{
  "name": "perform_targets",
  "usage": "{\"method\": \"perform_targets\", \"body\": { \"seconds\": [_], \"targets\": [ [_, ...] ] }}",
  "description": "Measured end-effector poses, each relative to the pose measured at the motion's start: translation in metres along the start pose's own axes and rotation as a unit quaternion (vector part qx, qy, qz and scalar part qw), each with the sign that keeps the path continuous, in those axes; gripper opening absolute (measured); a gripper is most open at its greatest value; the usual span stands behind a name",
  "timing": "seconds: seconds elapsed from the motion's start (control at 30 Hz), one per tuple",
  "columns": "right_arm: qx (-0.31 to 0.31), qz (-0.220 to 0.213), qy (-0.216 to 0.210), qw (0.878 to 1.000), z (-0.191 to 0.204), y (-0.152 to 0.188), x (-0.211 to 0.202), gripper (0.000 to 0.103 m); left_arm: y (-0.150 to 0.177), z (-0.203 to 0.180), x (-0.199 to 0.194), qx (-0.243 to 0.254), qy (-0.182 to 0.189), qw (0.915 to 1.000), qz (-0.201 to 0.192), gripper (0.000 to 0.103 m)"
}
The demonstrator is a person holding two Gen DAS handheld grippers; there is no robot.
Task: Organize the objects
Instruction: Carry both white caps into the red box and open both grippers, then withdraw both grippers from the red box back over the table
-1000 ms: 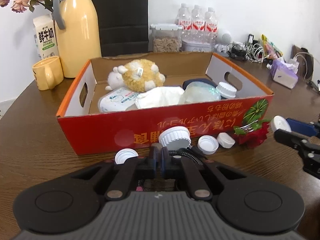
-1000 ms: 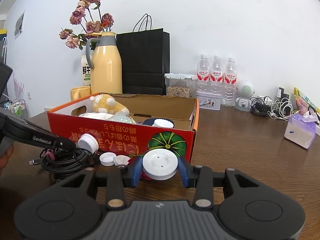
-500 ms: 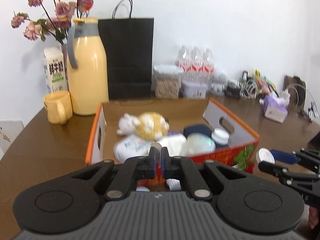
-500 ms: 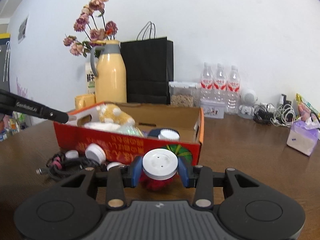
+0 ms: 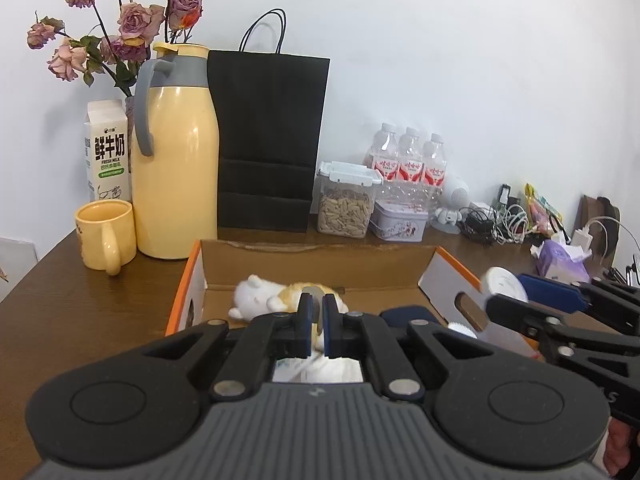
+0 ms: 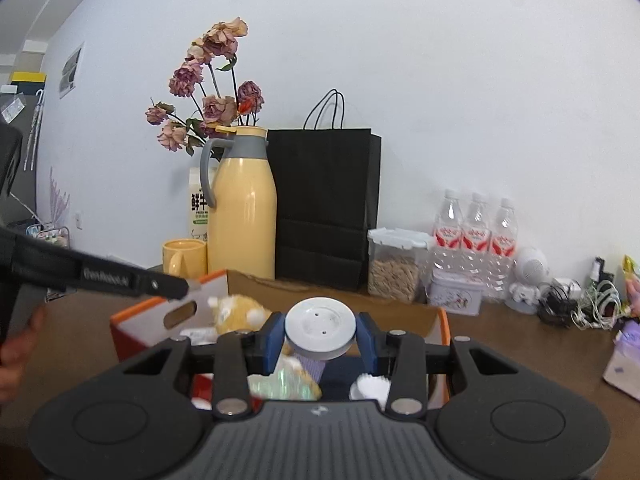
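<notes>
My jaws on the right gripper point(image 6: 320, 340) clamp a white lid point(image 6: 320, 330) above the cardboard box point(image 6: 400, 312); the left gripper point(image 5: 316, 326) is pinched almost closed, seemingly empty. Releasing early, the lid could strike the box wall and roll across the tabletop point(image 6: 520, 344).

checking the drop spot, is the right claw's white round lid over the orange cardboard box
Yes, the white round lid held in the right claw hangs above the open orange cardboard box.
</notes>
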State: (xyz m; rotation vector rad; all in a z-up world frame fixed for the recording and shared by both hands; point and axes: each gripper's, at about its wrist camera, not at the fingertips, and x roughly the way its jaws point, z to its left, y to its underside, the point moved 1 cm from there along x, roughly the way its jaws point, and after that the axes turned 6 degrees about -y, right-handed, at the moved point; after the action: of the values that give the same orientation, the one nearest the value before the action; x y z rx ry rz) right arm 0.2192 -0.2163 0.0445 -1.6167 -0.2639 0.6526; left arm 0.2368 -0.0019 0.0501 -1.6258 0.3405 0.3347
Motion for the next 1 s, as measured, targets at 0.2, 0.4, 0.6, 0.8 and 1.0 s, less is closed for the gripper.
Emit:
{"method": "perform_targets", "body": {
  "seconds": [0.2,0.4,0.6,0.8,1.0],
  "targets": [
    [0.001,0.015,0.007,1.0,-0.001,-0.007,0.048,0.038,0.007,0.006,0.024,-0.015,-0.021,0.9997,-0.003,0.005],
    [-0.002,0.044,0.027,0.999,-0.002,0.017,0.077,0.038,0.02,0.005,0.037,0.004,-0.022,0.9997,0.009,0.006],
    [0.0,0.054,0.02,0.998,0.001,0.023,0.077,0.038,0.023,0.005,0.033,0.001,-0.027,0.9996,-0.002,0.018],
    [0.006,0.037,0.032,0.999,0.0,0.022,0.064,0.097,0.023,0.004,0.021,-0.003,-0.038,0.9984,-0.042,0.094],
    [0.025,0.034,0.042,0.998,-0.006,0.023,0.061,0.103,0.022,0.002,0.018,-0.003,-0.045,0.9977,-0.051,0.103]
  ]
}}
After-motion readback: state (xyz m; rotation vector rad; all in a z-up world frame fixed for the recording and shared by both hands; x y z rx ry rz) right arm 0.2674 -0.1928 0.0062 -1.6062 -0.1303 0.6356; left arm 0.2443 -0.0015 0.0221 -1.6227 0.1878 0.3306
